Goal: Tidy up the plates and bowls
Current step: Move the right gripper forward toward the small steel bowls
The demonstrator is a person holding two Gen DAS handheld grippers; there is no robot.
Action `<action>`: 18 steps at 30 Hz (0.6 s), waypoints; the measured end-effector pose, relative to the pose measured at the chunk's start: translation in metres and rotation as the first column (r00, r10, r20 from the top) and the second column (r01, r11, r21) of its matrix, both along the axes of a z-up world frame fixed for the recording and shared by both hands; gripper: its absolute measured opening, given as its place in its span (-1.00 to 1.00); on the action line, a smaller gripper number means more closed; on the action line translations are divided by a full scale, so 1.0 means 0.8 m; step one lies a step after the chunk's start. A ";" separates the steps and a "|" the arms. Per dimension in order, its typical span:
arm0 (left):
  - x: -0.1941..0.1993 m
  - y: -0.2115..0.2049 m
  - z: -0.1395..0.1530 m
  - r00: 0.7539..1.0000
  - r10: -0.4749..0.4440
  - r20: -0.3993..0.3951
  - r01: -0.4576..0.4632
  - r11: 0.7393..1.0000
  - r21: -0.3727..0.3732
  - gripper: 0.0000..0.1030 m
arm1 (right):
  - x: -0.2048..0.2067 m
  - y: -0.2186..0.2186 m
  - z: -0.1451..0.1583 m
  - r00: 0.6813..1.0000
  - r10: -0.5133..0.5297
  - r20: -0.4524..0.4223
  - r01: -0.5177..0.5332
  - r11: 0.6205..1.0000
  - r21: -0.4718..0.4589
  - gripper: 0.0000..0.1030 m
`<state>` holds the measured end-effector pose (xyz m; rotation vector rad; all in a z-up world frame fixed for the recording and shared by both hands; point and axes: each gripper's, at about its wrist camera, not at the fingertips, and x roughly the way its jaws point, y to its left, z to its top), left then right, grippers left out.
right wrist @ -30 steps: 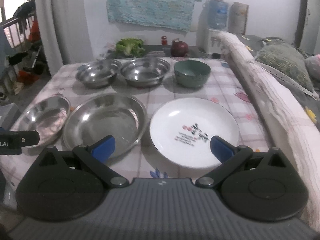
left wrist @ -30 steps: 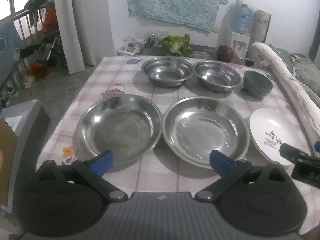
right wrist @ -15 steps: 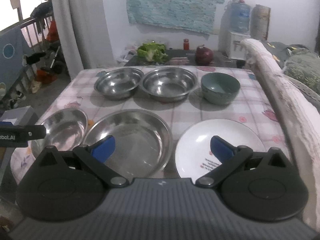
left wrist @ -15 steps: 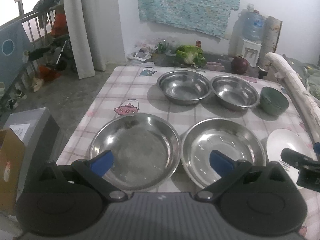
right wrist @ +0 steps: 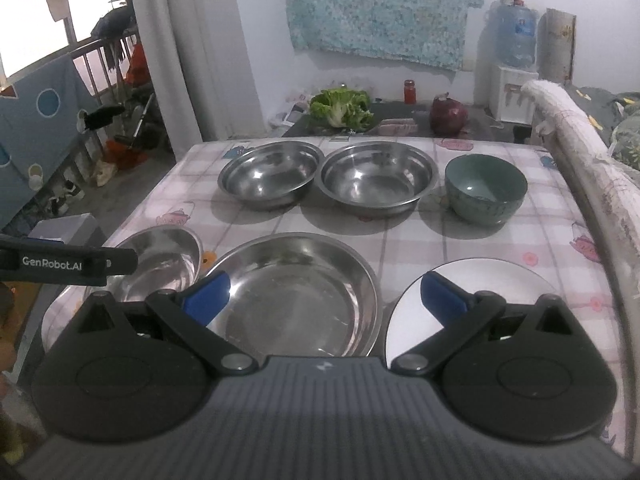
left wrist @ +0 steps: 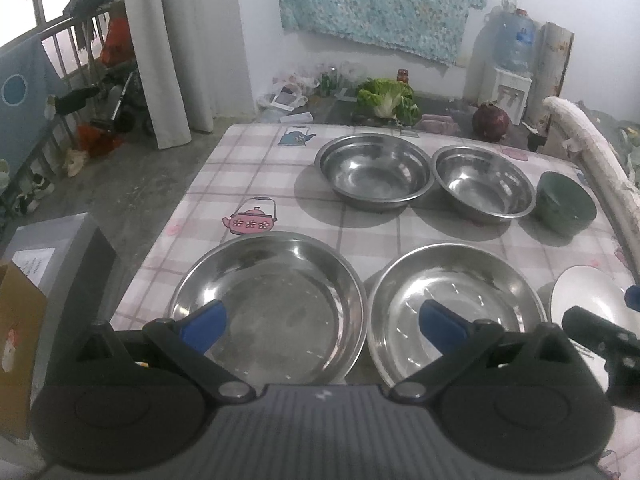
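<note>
Two wide steel plates lie side by side at the table's near edge: the left steel plate (left wrist: 268, 304) and the right steel plate (left wrist: 456, 312) (right wrist: 296, 292). A white plate (right wrist: 472, 304) (left wrist: 588, 296) lies to their right. Behind stand two steel bowls (left wrist: 374, 170) (left wrist: 484, 186) and a green bowl (right wrist: 485, 188). My left gripper (left wrist: 322, 322) hovers open above the near rims of the steel plates. My right gripper (right wrist: 326, 294) is open over the right steel plate and the white plate. Both hold nothing.
The table carries a pink checked cloth (left wrist: 256, 184). A padded rail (right wrist: 580, 168) runs along its right side. Behind the table lie a lettuce (right wrist: 340, 108) and a dark red fruit (right wrist: 448, 114). A grey box (left wrist: 60, 248) stands on the floor to the left.
Both grippers have pulled back and risen, so the dishes sit lower and farther in both views. Nothing on the table moved; both grippers stayed open.
</note>
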<state>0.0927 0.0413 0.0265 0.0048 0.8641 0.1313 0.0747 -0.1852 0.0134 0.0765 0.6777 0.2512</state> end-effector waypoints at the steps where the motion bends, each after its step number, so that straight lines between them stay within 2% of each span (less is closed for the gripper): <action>1: 0.002 0.000 -0.002 1.000 -0.003 0.000 0.003 1.000 0.000 1.00 | 0.002 -0.001 -0.001 1.000 -0.001 -0.003 0.001 1.000 0.005 0.98; 10: 0.029 0.021 -0.008 1.000 -0.019 0.016 0.020 0.998 -0.059 1.00 | 0.021 -0.004 -0.015 1.000 -0.001 -0.026 0.001 1.000 0.010 0.98; 18: 0.068 0.043 -0.006 0.991 -0.077 0.111 0.090 0.990 -0.112 1.00 | 0.049 -0.010 -0.025 0.999 0.001 -0.037 0.001 0.999 0.041 0.98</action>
